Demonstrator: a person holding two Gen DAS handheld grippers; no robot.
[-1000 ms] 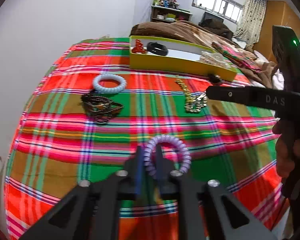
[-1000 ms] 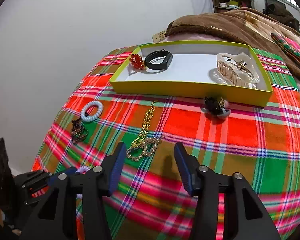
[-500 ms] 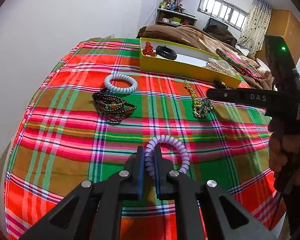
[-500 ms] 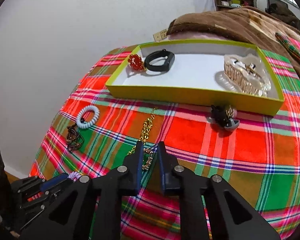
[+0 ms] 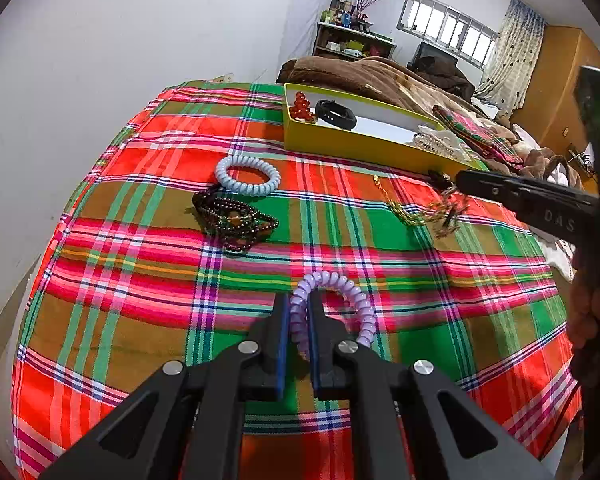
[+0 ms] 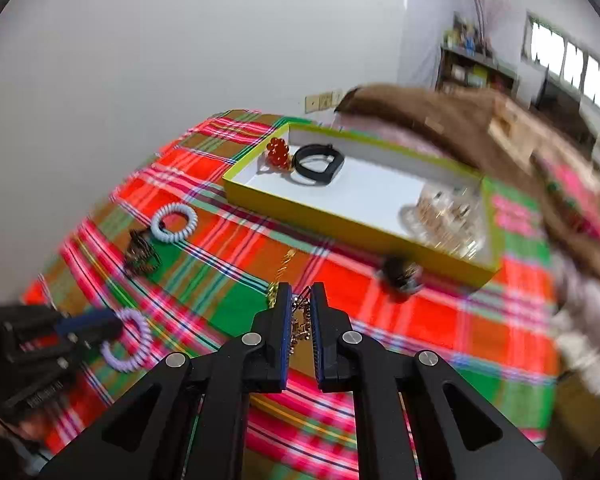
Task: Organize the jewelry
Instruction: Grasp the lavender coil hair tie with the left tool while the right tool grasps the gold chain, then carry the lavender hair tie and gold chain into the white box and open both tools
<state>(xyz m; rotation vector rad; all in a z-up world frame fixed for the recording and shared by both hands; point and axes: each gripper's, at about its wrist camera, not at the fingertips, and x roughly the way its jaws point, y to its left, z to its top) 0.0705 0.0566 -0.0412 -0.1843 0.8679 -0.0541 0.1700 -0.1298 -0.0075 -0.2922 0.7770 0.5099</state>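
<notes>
My left gripper (image 5: pixel 299 300) is shut on a purple spiral hair tie (image 5: pixel 364 312), low over the plaid cloth (image 5: pixel 140 320). In the right wrist view that tie (image 6: pixel 126 340) shows at lower left. My right gripper (image 6: pixel 300 292) has its jaws closing on a gold chain (image 6: pixel 298 324), and the pads press on it. From the left wrist view, part of the chain (image 5: pixel 420 216) hangs from the right gripper's tip (image 5: pixel 460 180) while its far end trails on the cloth. The yellow box (image 6: pixel 340 220) sits beyond, holding a red bead piece (image 6: pixel 278 152), a black band (image 6: pixel 318 162) and a clear claw clip (image 6: pixel 448 216).
A pale blue spiral tie (image 5: pixel 247 176) and a dark bead bracelet (image 5: pixel 236 220) lie left of centre on the cloth. A small black hair clip (image 6: pixel 400 274) rests against the box's near wall. Brown blankets (image 6: pixel 440 120) are piled behind the box. A white wall runs along the left.
The right gripper went from open over the gold chain to closed on it, then rose and rolled, lifting part of the chain. The left gripper kept still with the purple tie.
</notes>
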